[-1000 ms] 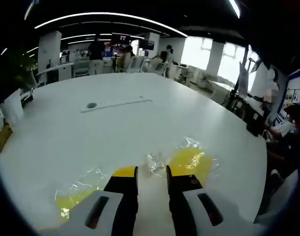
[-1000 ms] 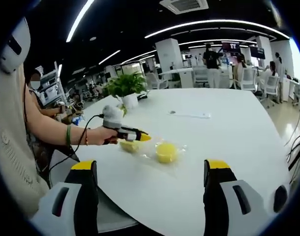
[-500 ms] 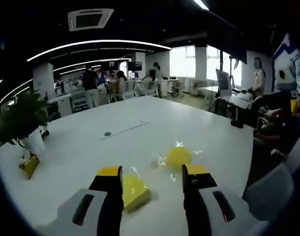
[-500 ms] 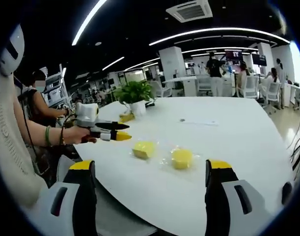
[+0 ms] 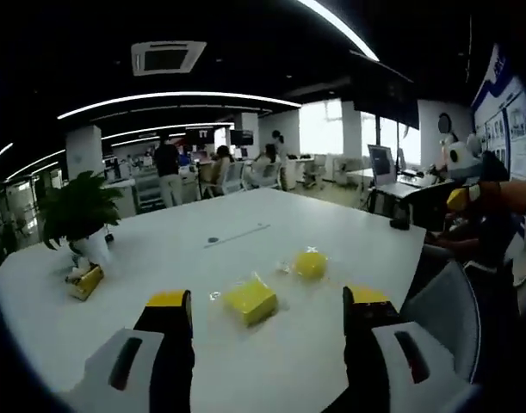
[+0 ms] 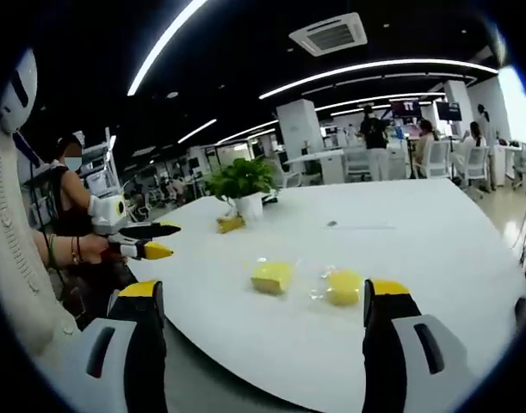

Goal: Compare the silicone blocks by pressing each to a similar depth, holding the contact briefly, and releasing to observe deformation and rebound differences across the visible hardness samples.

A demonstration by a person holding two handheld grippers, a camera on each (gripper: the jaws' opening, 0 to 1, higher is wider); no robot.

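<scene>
Two yellow silicone blocks lie on the white table [image 5: 159, 249]. In the left gripper view the square block [image 5: 250, 299] rests just ahead of my left gripper [image 5: 267, 301], whose jaws stand wide open and off the block. The rounder block [image 5: 311, 264], in clear wrap, lies farther right. My right gripper [image 6: 264, 292] is open at the table's near edge with the square block [image 6: 272, 276] and the rounder block [image 6: 343, 286] beyond it, untouched. A hand holds the left gripper [image 6: 168, 240] at the left, open, well away from the blocks.
A potted plant [image 5: 77, 215] and a small yellow object [image 5: 86, 281] stand at the table's left end. A thin white strip [image 5: 237, 234] lies mid-table. A grey chair [image 5: 443, 301] sits at the right edge. People and desks fill the background.
My left gripper has pulled back from the blocks toward the table's edge and its jaws have spread from nearly closed to wide open. The right gripper stays open.
</scene>
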